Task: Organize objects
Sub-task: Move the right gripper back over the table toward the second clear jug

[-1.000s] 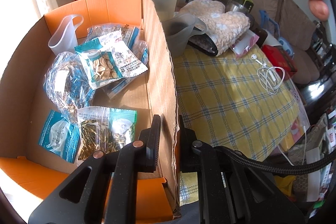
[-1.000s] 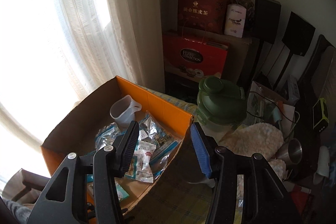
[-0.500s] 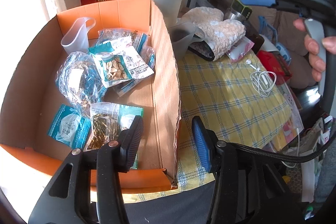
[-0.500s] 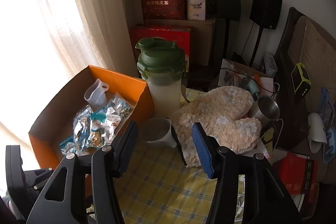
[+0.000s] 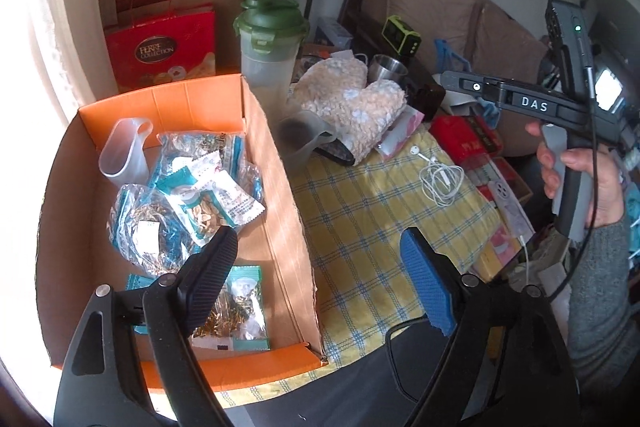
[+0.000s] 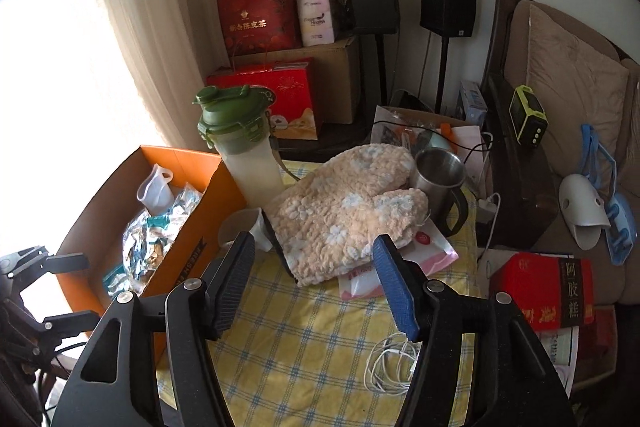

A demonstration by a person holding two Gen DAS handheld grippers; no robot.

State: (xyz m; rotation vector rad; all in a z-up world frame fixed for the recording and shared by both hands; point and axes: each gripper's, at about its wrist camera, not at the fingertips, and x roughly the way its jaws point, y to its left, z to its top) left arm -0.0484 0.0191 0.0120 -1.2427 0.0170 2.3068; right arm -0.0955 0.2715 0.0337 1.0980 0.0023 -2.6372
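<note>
The bench [image 6: 304, 355], under a yellow checked cloth, has a bare stretch in the middle, bounded on its left by the box [image 5: 276, 187] wall and at the back by a row of things. The box, orange outside and brown inside, sits on the bench's left side with its top open. Inside lie several clear and teal snack bags [image 5: 208, 199] in a loose pile, a clear jug [image 5: 122, 155] in the far corner, and bare cardboard along the right wall.

Behind the bare stretch lies a fluffy peach mitt [image 6: 344, 215], resting over a dark flat thing and a pink packet [image 6: 436, 255]. A green-lidded shaker [image 6: 240, 147] stands just beside the box's far corner, a second clear jug [image 6: 240, 227] is between box and mitt, and a steel mug [image 6: 438, 175] is behind the mitt. White earphones [image 5: 442, 179] coil on the cloth to the right.

The left gripper [image 5: 316, 279] hangs over the box's near right wall, fingers released and just widened, nothing between them. The right gripper [image 6: 314, 287] faces the mitt, fingers spread and just widened, empty; a hand [image 5: 580, 179] holds its grip.
</note>
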